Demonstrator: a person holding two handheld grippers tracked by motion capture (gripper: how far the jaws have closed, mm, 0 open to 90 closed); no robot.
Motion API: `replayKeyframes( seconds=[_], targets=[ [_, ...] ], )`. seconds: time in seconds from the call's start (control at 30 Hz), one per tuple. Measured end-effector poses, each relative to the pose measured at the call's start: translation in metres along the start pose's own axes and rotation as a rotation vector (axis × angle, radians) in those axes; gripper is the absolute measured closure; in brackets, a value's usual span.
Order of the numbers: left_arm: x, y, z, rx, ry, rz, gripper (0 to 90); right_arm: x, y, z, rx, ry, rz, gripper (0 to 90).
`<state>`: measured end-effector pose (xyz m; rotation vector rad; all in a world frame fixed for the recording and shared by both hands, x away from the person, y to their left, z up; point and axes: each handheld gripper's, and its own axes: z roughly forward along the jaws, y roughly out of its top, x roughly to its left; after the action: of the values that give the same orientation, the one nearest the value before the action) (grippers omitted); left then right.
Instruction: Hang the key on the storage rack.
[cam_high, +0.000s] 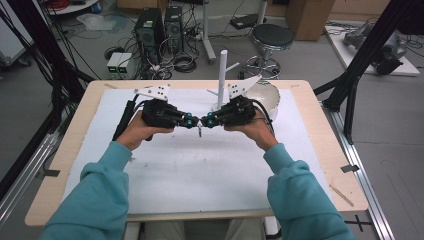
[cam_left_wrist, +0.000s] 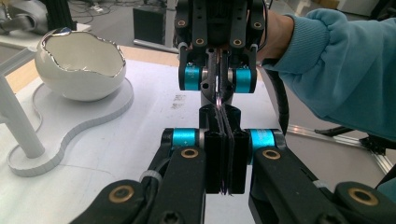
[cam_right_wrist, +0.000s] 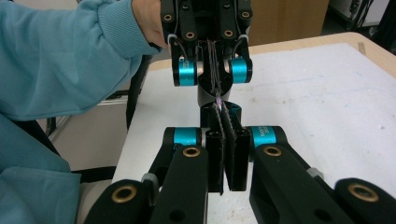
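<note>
White foam-covered table (cam_high: 200, 170) is hosting a two-handed pull: left gripper (cam_high: 192, 121) and right gripper (cam_high: 206, 121) are meeting tip to tip, each clamping one end of a thin purple band (cam_left_wrist: 220, 100) running straight between them.

No readable text; faint print on white table cover (cam_left_wrist: 180, 99) and blue roller (cam_right_wrist: 264, 135) too blurred.

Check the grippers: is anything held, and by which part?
Both are shut on one thin strand stretched between them: left gripper pinches one end, right gripper the other. A small piece hangs below; what it is cannot be told.
</note>
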<state>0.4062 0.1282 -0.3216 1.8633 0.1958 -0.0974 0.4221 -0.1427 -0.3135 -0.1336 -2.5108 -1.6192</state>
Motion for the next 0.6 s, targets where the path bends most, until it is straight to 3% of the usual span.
replayKeyframes(
  seconds=[0.33, 0.4, 0.47, 0.57, 0.6],
  targets=[
    [0.0, -0.002, 0.001, -0.027, 0.004, 0.023, 85.5, 0.002, 0.002, -0.002, 0.007, -0.006, 0.002, 89.4],
    [0.001, -0.003, 0.001, -0.028, 0.016, 0.046, 70.2, 0.003, 0.002, -0.003, 0.007, -0.015, 0.017, 89.4],
    [0.002, -0.004, 0.001, -0.024, 0.042, 0.027, 56.7, 0.002, 0.002, -0.005, 0.015, -0.023, 0.028, 89.4],
    [0.003, -0.007, 0.0, -0.049, 0.115, 0.009, 28.5, 0.0, 0.003, -0.01, 0.01, -0.048, 0.039, 89.4],
    [0.003, -0.007, 0.0, -0.042, 0.145, -0.006, 13.1, 0.0, 0.003, -0.012, 0.013, -0.062, 0.042, 89.4]
  ],
)
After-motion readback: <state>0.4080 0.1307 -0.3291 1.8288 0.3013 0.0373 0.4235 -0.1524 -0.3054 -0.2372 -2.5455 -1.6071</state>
